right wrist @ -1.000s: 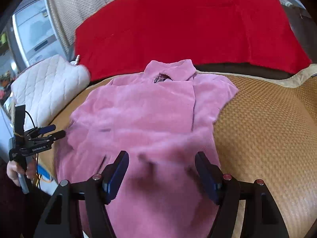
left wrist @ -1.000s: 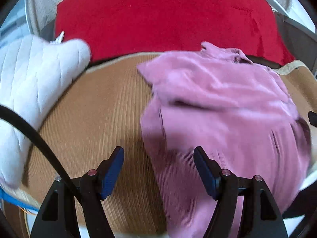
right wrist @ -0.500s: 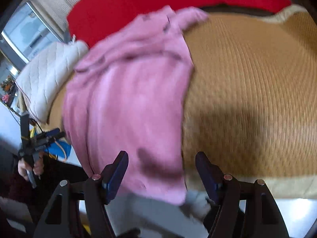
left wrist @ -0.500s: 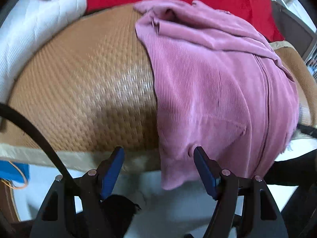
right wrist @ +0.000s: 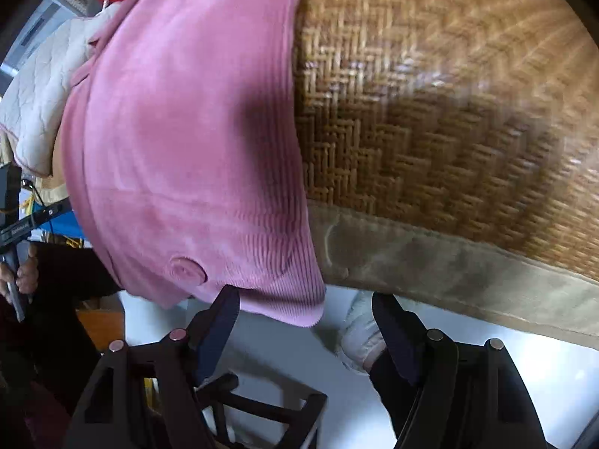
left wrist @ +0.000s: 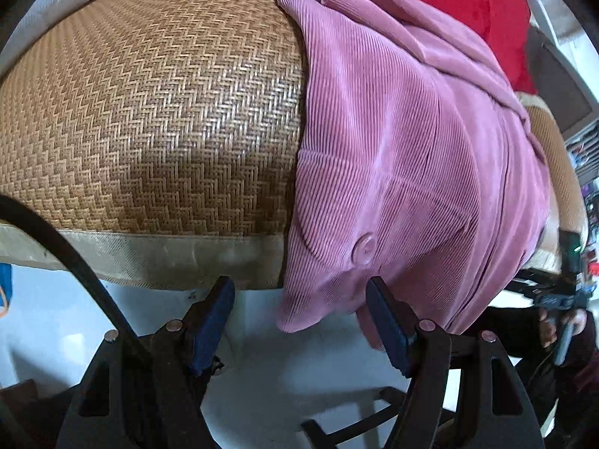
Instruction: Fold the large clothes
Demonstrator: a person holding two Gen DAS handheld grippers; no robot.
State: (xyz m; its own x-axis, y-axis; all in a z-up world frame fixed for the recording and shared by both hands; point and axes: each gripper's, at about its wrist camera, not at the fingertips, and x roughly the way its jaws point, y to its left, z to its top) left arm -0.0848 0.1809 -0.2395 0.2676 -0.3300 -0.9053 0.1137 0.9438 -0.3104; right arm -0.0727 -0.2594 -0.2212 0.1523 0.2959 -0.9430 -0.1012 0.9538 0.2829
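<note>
1. Pink corduroy garment (left wrist: 393, 142) lies on the woven mat (left wrist: 149, 112); its hem hangs over the mat's near edge.
2. Left hand-held gripper (left wrist: 299, 321) points steeply down at the hem's left corner, jaws apart, pads not touching cloth.
3. Right hand-held gripper (right wrist: 305, 327) also pitched steeply down at the hem's right corner (right wrist: 299, 307); jaws opening, corner just above the gap, not pinched.
4. White quilted cushion (right wrist: 41, 86) beyond the garment, red blanket (left wrist: 468, 7) behind.

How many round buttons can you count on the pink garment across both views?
2 showing on the pink garment: one button by the left hem corner, one button by the right. Folds may hide more.
</note>
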